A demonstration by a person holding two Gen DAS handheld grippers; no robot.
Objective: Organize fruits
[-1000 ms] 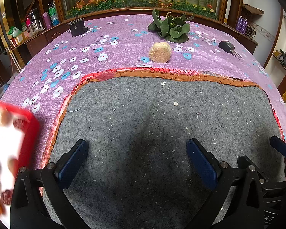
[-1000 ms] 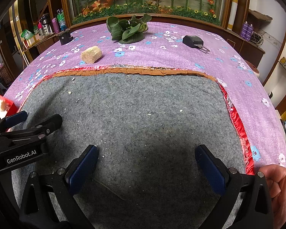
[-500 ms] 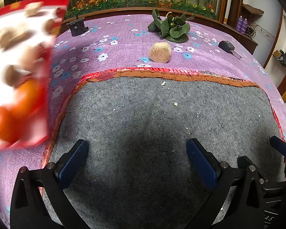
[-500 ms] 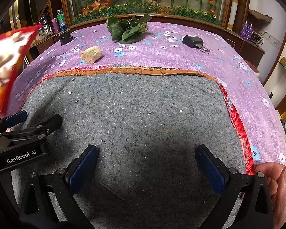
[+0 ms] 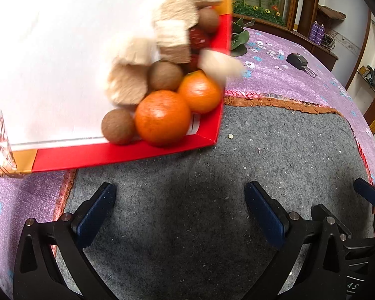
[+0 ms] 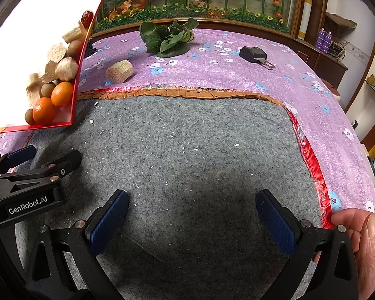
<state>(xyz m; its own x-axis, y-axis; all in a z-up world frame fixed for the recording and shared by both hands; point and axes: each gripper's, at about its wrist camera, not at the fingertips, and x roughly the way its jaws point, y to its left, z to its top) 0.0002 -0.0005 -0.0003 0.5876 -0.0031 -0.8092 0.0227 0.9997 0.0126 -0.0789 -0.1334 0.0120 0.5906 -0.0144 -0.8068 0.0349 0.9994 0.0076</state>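
Observation:
A red-rimmed white tray (image 5: 117, 153) (image 6: 72, 80) hangs tilted above the left edge of the grey felt mat (image 5: 275, 155) (image 6: 200, 155). Piled in its low corner are two oranges (image 5: 162, 117) (image 6: 43, 110), brown round fruits (image 5: 117, 126), red dates (image 5: 198, 38) and beige fibrous chunks (image 5: 127, 85). My left gripper (image 5: 180, 210) stands open over the mat, below the tray, holding nothing. My right gripper (image 6: 192, 222) is open too, empty, with a hand (image 6: 362, 245) on its right side. The left gripper (image 6: 25, 175) shows at the left of the right wrist view.
On the purple flowered cloth (image 6: 237, 75) lie a beige fibrous chunk (image 6: 119, 71), a leafy green vegetable (image 6: 167, 40) and a black key fob (image 6: 253, 53) (image 5: 297, 61). A planter with artificial flowers (image 6: 200, 7) runs along the back. Shelves stand at the right.
The tray has swung in from the left and tipped over the mat's left edge, the fruits sliding into its low corner. Both grippers have stayed where they were, open.

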